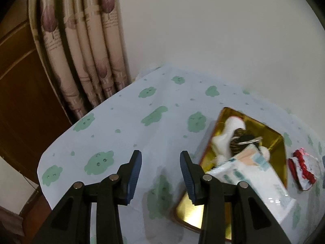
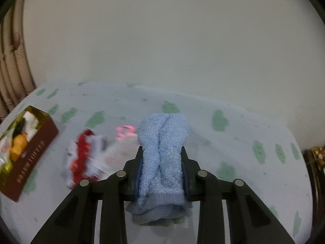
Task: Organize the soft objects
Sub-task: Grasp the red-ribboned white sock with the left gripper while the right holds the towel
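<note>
Right tongs [image 2: 162, 152] clench a bunched, fluffy light-blue towel [image 2: 164, 142]; left tongs [image 1: 160, 162] gape empty

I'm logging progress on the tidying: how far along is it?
Done: a white plush toy and a tissue pack already lie in the gold-lined box. In hand: the right gripper clamps the blue towel. Left: the red-and-white packet is on the tablecloth; the left gripper is empty.

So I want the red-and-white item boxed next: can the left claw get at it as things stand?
Probably not directly: the left claw is open and empty, but the gold box sits between it and the red-and-white item.
</note>
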A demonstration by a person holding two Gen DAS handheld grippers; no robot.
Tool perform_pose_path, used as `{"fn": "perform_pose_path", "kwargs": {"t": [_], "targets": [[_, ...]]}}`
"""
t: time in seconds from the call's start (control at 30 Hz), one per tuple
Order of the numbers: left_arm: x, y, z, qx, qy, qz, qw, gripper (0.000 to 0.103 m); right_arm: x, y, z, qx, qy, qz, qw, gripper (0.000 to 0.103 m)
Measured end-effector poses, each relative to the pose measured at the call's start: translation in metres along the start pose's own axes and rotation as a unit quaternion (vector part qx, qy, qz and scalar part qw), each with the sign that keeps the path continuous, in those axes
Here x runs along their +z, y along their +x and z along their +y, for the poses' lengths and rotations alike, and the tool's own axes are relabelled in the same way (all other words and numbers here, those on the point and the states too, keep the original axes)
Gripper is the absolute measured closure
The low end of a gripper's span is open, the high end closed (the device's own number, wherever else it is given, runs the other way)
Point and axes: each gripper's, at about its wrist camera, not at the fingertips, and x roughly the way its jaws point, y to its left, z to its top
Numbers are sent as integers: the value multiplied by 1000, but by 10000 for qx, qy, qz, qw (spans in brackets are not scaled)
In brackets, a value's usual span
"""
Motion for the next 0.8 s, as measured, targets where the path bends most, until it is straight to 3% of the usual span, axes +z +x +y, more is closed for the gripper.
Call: {"fn": "perform_pose_path", "kwargs": {"t": [0.13,0.27,0.37,0.43,0.53,0.8], "targets": [[6,-23,-33,-341,348,-120,9987,63,-22,5,-33,-180,337,204,9991,75],[12,-45,-86,-1156,649,13,9912,63,-43,9,-57,-253,639,324,9971,75],[13,-53,-127,-1528,885,129,9842,62,-56,11,-68,-268,767,375,9960,75],[12,-53,-155,-1785,986,284,9786,45,-64,13,-72,-261,818,416,9954,75],[6,-49,-196,-2161,1020,554,9694,40,-72,16,-77,-212,934,457,9943,75],[1,-1,-277,-2334,692,1524,9579,40,-75,23,-86,9,1150,628,9914,72]]}}
